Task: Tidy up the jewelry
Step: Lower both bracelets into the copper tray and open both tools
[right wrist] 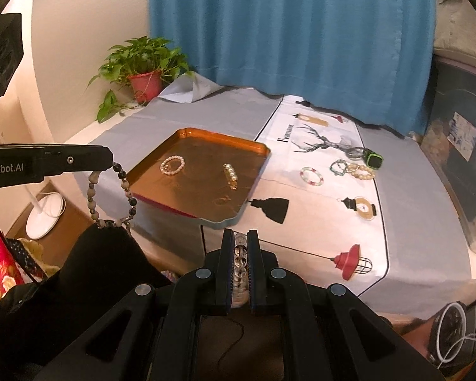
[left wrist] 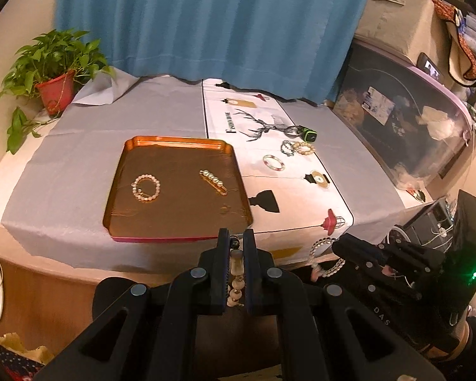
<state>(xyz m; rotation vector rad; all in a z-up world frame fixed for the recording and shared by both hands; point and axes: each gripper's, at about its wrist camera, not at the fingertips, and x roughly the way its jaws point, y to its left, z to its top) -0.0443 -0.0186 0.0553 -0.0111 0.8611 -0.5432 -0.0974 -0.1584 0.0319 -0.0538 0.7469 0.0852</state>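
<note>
- my left gripper point(left wrist: 236, 238) and right gripper point(right wrist: 241, 238) hover off the table's near edge, nothing between them and the copper tray point(left wrist: 142, 222).
- tray floor: pearl bracelet point(left wrist: 146, 188) left, pearl clip point(left wrist: 213, 181) right; bare copper between and along the near rim.
- printed runner point(left wrist: 288, 197): watch point(left wrist: 307, 135) and three bracelets point(left wrist: 296, 150) crowd the far end; near end bare.
- potted plant point(left wrist: 55, 90) blocks the far left corner.

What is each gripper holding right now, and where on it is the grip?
The left gripper pinches one side of a dark-and-tan beaded bracelet; its loop hangs free. The right gripper pinches a run of beads on a clear bead bracelet.
</note>
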